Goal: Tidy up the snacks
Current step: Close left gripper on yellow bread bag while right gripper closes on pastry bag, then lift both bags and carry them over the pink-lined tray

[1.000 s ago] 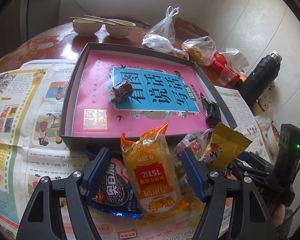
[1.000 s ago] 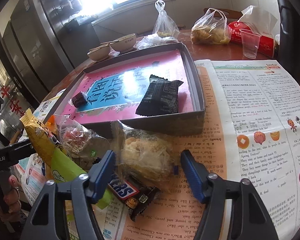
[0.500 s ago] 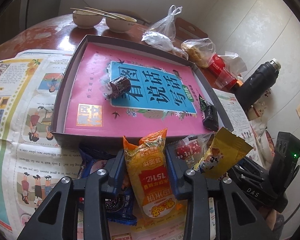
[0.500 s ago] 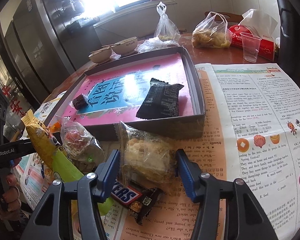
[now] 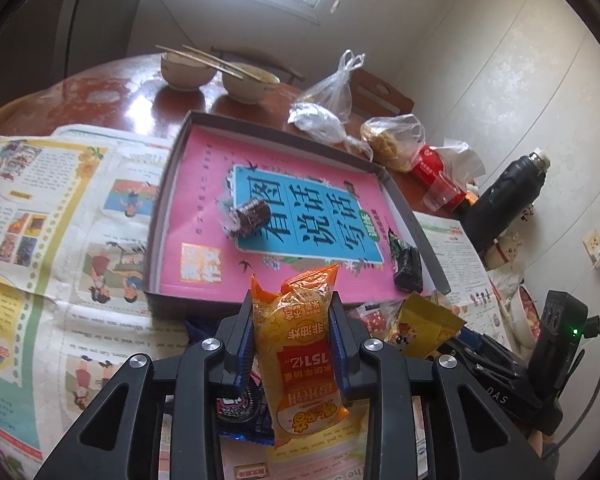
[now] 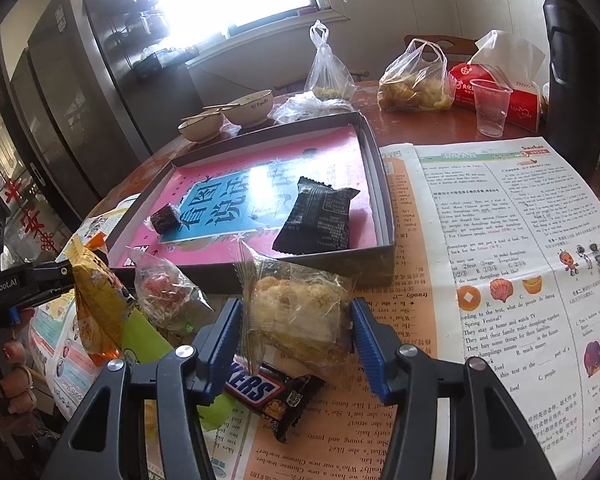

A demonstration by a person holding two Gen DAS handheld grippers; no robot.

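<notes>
Honestly, the left gripper (image 5: 292,334) fingers are closing on the orange snack packet (image 5: 300,356), the right gripper (image 6: 296,334) pinches the clear-wrapped pastry (image 6: 300,316); either slippery wrapper could slide out before reaching the box (image 6: 384,184).

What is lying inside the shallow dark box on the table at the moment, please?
Inside the box lies a pink book covering its floor. On it rest a small dark wrapped sweet and a black snack packet. Anything beneath the book is hidden.
</notes>
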